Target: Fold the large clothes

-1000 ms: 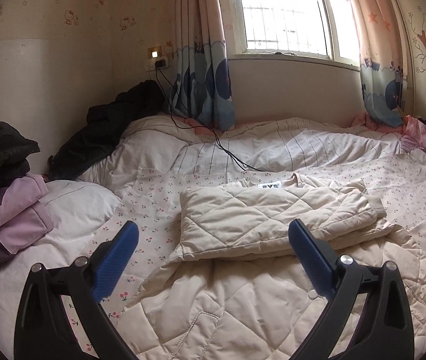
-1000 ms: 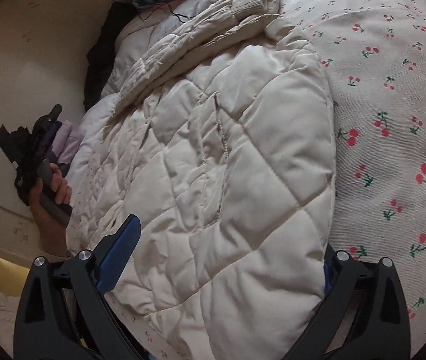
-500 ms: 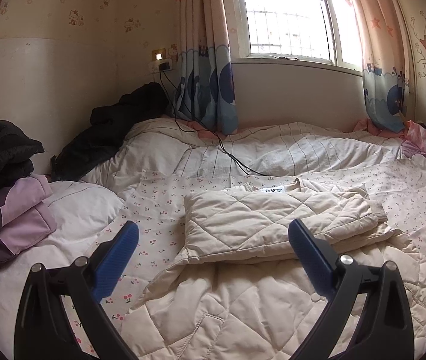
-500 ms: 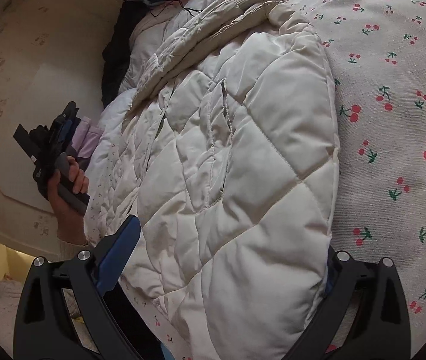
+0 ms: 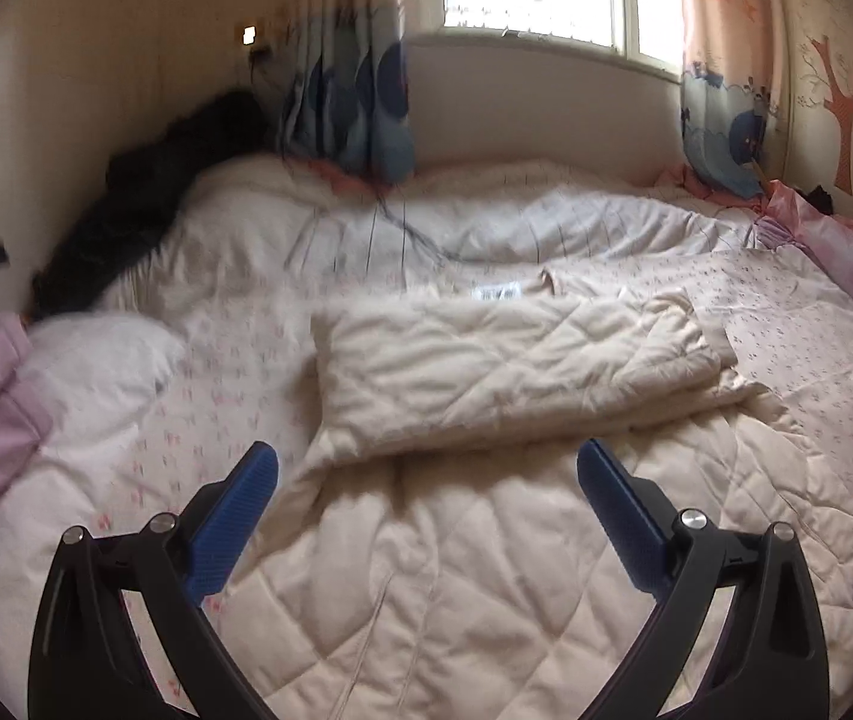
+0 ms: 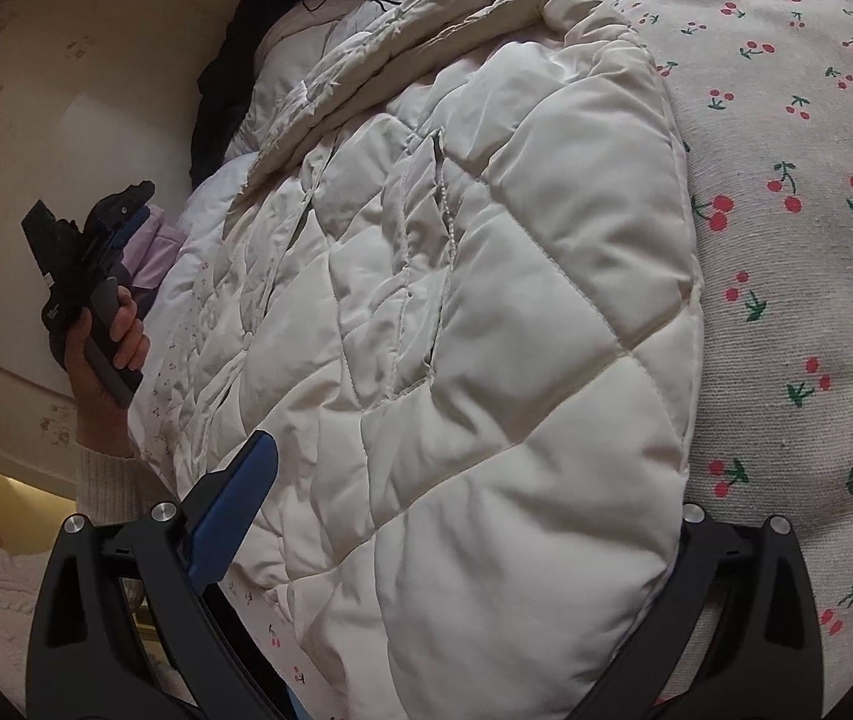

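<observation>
Cream quilted puffer coat (image 6: 486, 312) on the cherry-print bed (image 6: 798, 276): light, soft, slippery, springs back; pinch hem corners at the bed's near edge. Left claw (image 5: 426, 480) released, empty. Right claw (image 6: 474, 480) spread wide astride the hem, one finger hidden under it.

Cream quilted jacket (image 5: 504, 372) partly folded, flat on bed.

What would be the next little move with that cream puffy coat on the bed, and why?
Probably the right gripper should close on the hem of the quilted coat, which already lies between its open fingers. The upper half looks folded, while the lower part lies spread over the cherry-print sheet. The left gripper hangs open above the coat, holding nothing.
</observation>
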### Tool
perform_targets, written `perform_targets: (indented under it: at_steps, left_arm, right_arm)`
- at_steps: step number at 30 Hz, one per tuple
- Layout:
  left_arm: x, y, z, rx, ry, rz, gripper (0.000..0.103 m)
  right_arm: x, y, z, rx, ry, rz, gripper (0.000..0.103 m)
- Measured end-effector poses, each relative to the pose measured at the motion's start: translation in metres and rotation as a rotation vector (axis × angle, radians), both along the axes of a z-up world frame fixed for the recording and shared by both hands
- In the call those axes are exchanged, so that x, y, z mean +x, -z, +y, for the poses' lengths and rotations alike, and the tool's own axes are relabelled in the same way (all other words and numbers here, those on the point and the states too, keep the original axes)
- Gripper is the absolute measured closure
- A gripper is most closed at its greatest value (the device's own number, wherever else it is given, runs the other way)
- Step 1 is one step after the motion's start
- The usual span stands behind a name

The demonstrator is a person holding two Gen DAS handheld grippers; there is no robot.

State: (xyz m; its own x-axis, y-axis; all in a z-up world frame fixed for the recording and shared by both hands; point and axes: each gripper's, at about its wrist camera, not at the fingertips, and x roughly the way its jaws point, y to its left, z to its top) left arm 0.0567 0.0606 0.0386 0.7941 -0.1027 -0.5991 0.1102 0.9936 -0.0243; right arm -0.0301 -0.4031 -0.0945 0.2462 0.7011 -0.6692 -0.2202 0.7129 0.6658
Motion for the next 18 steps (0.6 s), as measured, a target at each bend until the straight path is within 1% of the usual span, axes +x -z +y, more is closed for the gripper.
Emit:
perform_targets:
  at_steps: [1, 2, 3, 6, 7, 8, 9, 10, 11, 14, 15, 17, 18]
  left_arm:
    - [-0.001, 0.004, 0.014, -0.029, -0.013, 0.036, 0.007]
    - [-0.007, 0.012, 0.040, -0.081, -0.040, 0.094, 0.007]
    - [-0.013, 0.020, 0.061, -0.117, -0.066, 0.135, 0.007]
    - [-0.037, 0.048, 0.124, -0.212, -0.183, 0.263, 0.007]
    - [-0.047, 0.060, 0.146, -0.260, -0.208, 0.324, 0.007]
    - [-0.056, 0.071, 0.159, -0.286, -0.228, 0.368, 0.007]
    - [-0.063, 0.080, 0.170, -0.307, -0.239, 0.408, 0.007]
    - [-0.071, 0.088, 0.177, -0.338, -0.229, 0.443, 0.007]
    - [-0.081, 0.095, 0.184, -0.394, -0.206, 0.472, 0.007]
    - [-0.103, 0.101, 0.192, -0.511, -0.162, 0.495, 0.007]
    - [-0.108, 0.102, 0.191, -0.544, -0.139, 0.501, 0.007]
    - [-0.118, 0.101, 0.188, -0.573, -0.114, 0.504, 0.007]
    - [-0.120, 0.101, 0.186, -0.562, -0.107, 0.509, 0.007]
  right_arm:
    - [0.000, 0.000, 0.000, 0.002, -0.001, 0.000, 0.007]
    - [-0.001, 0.000, 0.000, 0.006, 0.003, 0.001, 0.007]
    - [-0.001, 0.001, 0.000, 0.008, 0.007, 0.002, 0.007]
    - [-0.002, 0.001, 0.001, 0.002, 0.027, -0.003, 0.007]
    - [-0.002, 0.001, 0.002, 0.000, 0.039, -0.005, 0.007]
    - [-0.003, 0.001, 0.001, 0.000, 0.049, -0.008, 0.007]
    - [-0.004, 0.001, 0.001, 0.004, 0.062, -0.010, 0.007]
    - [-0.005, 0.001, 0.000, 0.007, 0.070, -0.008, 0.007]
    - [-0.004, 0.001, 0.000, 0.010, 0.075, -0.004, 0.007]
    - [0.000, -0.001, -0.002, 0.015, 0.079, 0.041, 0.007]
    - [0.001, -0.001, -0.003, 0.021, 0.083, 0.070, 0.007]
    - [0.003, -0.002, -0.006, 0.037, 0.086, 0.125, 0.007]
    - [0.003, -0.003, -0.006, 0.042, 0.080, 0.144, 0.007]
